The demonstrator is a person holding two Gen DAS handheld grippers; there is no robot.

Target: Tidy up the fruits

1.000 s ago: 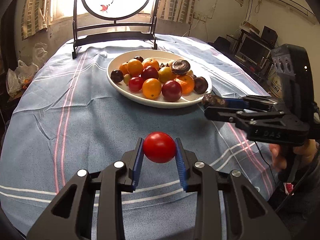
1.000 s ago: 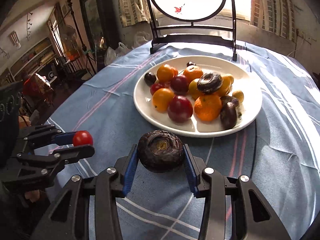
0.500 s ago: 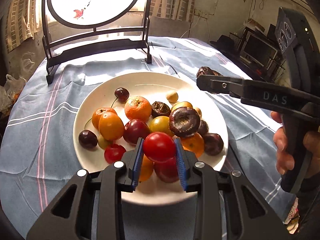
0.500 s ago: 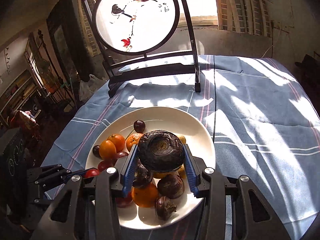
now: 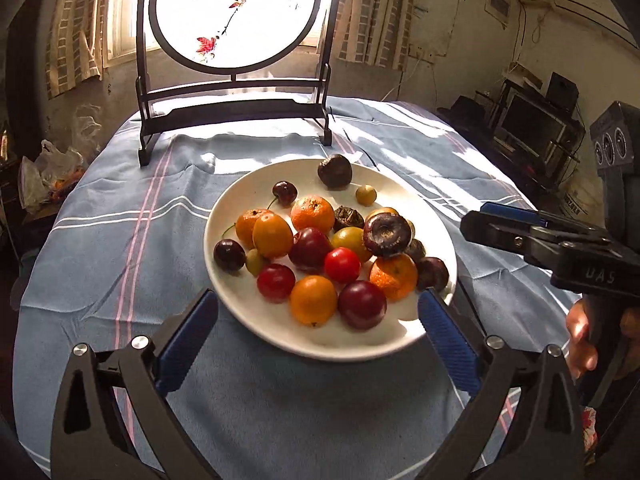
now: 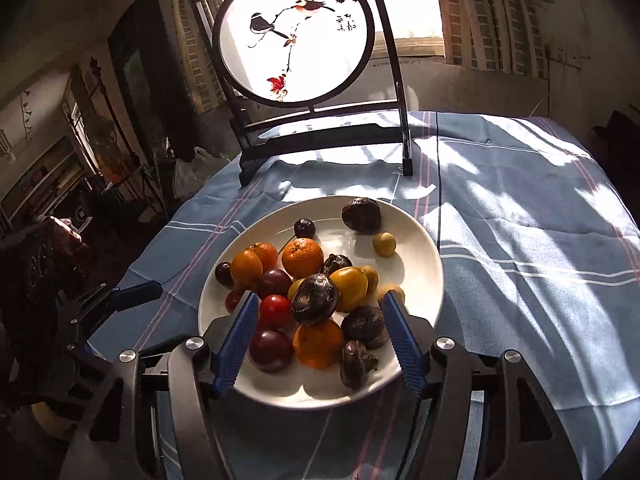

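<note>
A white plate (image 5: pixel 436 236) (image 6: pixel 420 248) on the blue striped cloth carries several oranges, plums, cherries and dark wrinkled fruits. A red tomato (image 5: pixel 342 265) (image 6: pixel 275 310) lies on the pile near its middle. A dark brown round fruit (image 5: pixel 335 171) (image 6: pixel 361 215) rests alone by the plate's far rim. My left gripper (image 5: pixel 317 297) hovers over the plate's near edge, jaws opening wide with nothing pressed between them. My right gripper (image 6: pixel 320 297) stands over the near side of the pile, jaws opening, pads touching no fruit. From the left wrist the right gripper (image 5: pixel 480 224) reaches in from the right.
A round painted screen on a black stand (image 5: pixel 236 108) (image 6: pixel 320 140) stands at the table's far edge behind the plate. Blue cloth (image 5: pixel 120 240) (image 6: pixel 520 240) lies bare on both sides. A person's hand (image 5: pixel 580 332) holds the right gripper. Shelves and clutter ring the table.
Both grippers came forward over the plate and opened. The red tomato left the left gripper and lies on the pile; the dark fruit left the right gripper and sits by the far rim.
</note>
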